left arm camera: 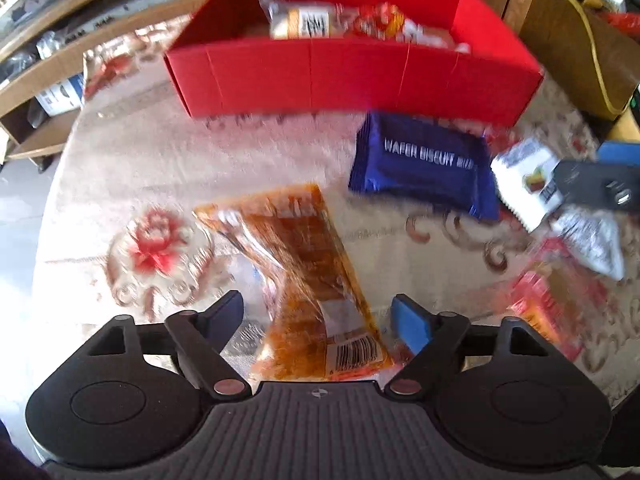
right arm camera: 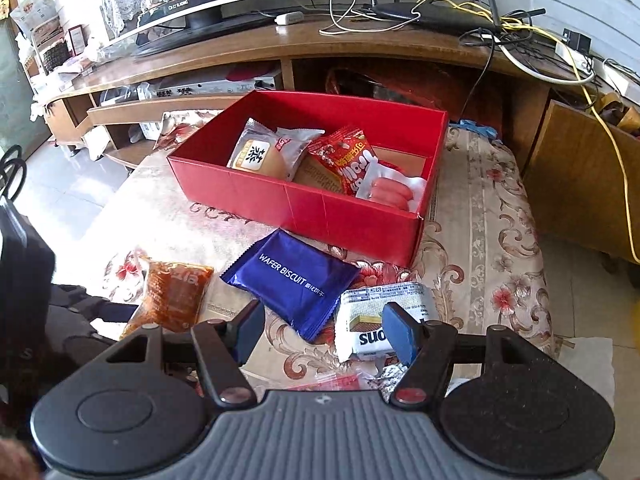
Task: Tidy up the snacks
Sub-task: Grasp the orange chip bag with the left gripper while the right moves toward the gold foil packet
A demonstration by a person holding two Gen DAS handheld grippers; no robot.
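An orange snack packet (left arm camera: 304,264) lies flat on the floral tablecloth. My left gripper (left arm camera: 318,314) is open and straddles its near end, with both pads clear of the wrapper. The same packet (right arm camera: 172,296) shows at the lower left of the right wrist view. My right gripper (right arm camera: 325,332) is open above the cloth, its right finger over a white wafer packet (right arm camera: 360,320). A blue wafer biscuit packet (right arm camera: 292,280) lies just past it. The red box (right arm camera: 320,208) behind holds a bread packet (right arm camera: 260,156), a red packet (right arm camera: 352,160) and sausages (right arm camera: 392,192).
A silver packet (left arm camera: 592,240) and a red packet (left arm camera: 552,308) lie at the right of the left wrist view. A wooden TV stand (right arm camera: 360,48) with cables runs behind the table. The table edge drops to the floor on the left (right arm camera: 72,192).
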